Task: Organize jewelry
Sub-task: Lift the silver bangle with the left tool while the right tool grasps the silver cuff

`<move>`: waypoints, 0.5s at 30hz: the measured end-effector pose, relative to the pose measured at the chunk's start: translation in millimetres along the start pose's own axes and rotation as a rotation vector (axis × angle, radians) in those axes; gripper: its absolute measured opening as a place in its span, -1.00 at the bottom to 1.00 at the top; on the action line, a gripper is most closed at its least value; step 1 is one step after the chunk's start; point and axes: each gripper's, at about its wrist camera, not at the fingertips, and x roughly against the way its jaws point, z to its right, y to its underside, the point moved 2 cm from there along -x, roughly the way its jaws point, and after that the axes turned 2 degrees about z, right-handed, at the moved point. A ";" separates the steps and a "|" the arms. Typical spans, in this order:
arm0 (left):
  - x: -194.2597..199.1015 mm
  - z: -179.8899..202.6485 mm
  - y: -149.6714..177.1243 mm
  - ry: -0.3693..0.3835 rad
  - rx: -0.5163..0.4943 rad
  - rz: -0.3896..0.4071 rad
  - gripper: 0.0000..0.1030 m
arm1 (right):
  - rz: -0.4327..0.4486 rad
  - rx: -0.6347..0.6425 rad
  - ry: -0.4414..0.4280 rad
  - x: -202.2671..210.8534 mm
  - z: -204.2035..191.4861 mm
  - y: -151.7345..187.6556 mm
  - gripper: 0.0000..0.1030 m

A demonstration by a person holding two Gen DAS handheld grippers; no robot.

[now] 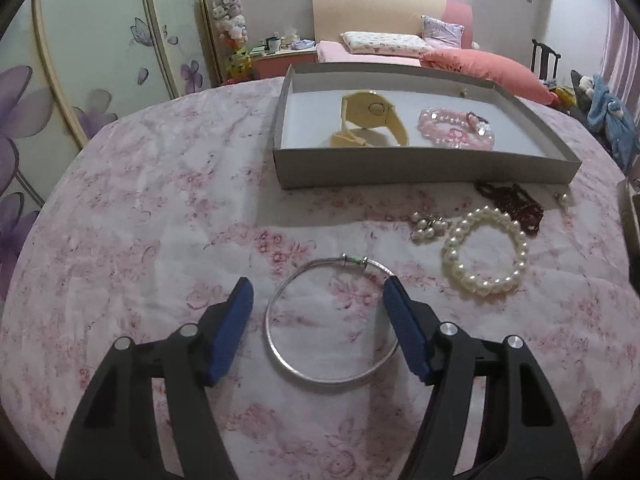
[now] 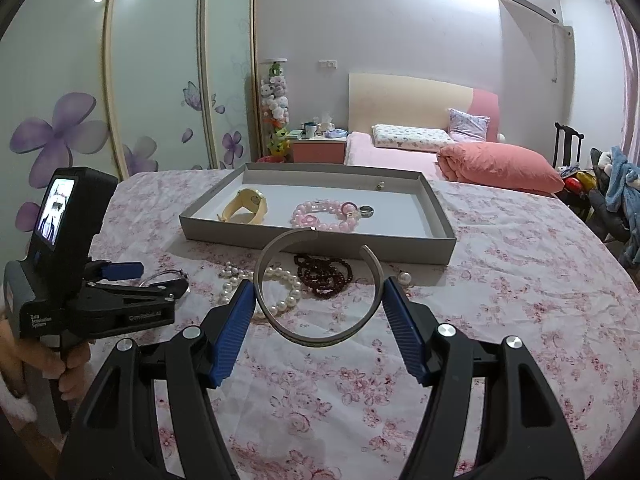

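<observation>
A thin silver bangle (image 1: 280, 354) lies flat on the floral cloth between the fingers of my open left gripper (image 1: 318, 290); the right pad (image 1: 404, 332) touches or nearly touches its rim. My right gripper (image 2: 318, 290) is shut on an open silver cuff bangle (image 2: 276, 326), held above the cloth in front of the grey tray (image 2: 320, 238). The tray (image 1: 400, 168) holds a yellow watch (image 1: 372, 120), a pink bead bracelet (image 1: 456, 128) and a ring (image 2: 366, 211). A pearl bracelet (image 1: 486, 256), pearl earrings (image 1: 428, 228) and a dark red bead string (image 1: 516, 202) lie on the cloth.
The left gripper's body (image 2: 92, 280) shows at the left of the right wrist view. A lone pearl earring (image 1: 562, 198) lies near the tray's right corner. A bed (image 2: 460, 156), a wardrobe (image 2: 120, 100) and a chair with clothes (image 2: 616, 184) stand beyond the table.
</observation>
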 end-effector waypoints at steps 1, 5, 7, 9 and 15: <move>0.0 -1.1 0.5 -0.002 0.001 0.000 0.43 | -0.001 -0.006 0.002 -0.4 1.8 -0.1 0.27; -0.1 -2.8 5.1 0.009 0.013 -0.013 0.69 | -0.004 -0.022 -0.002 -2.7 4.9 -0.5 0.27; 1.1 -2.5 7.2 0.020 0.019 -0.016 0.73 | -0.007 -0.020 -0.005 -3.7 4.0 0.4 0.27; 4.5 -0.4 7.8 0.031 0.027 -0.002 0.74 | -0.012 -0.016 -0.009 -4.1 2.7 1.8 0.27; 17.5 7.8 7.1 0.049 0.012 0.061 0.74 | -0.019 -0.018 -0.002 -4.8 6.1 2.9 0.27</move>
